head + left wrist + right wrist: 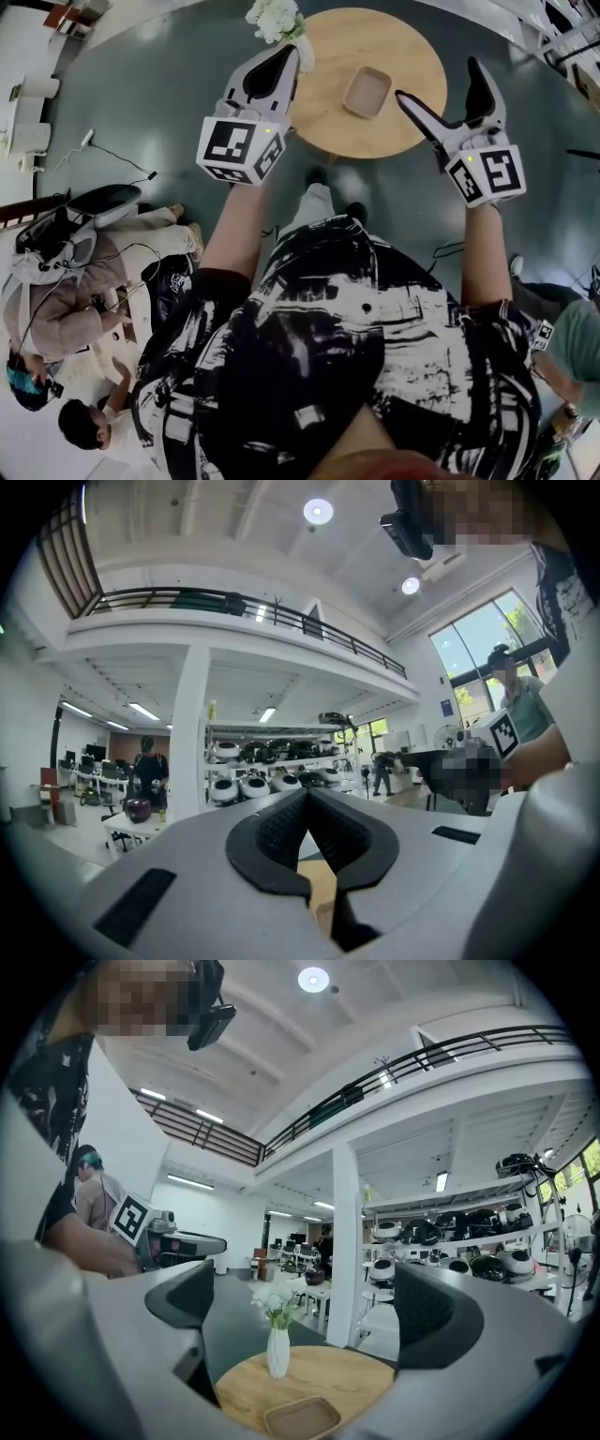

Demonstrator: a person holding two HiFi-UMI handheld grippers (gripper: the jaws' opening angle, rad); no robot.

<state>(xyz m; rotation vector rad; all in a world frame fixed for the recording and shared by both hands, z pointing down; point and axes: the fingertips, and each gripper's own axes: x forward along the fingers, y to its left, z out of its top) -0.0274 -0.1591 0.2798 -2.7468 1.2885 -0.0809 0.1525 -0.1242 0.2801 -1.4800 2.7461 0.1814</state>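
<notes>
there, held over the near edge of the round tabletop (403, 52): left gripper (289, 56), pinched closed on nothing, just beside the vase of white flowers (276, 18). further right, wooden tray (367, 91), ahead of and below the right gripper (439, 80), spread wide and empty.

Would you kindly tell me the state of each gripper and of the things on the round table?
left gripper: jaws shut tip to tip, nothing between them, held in the air.
right gripper: jaws wide apart, empty, held in the air.
wooden tray: empty, lying flat on the table.
vase: upright, holding white flowers, near the table's edge.
round wooden table: standing, bearing only the tray and the vase.
</notes>
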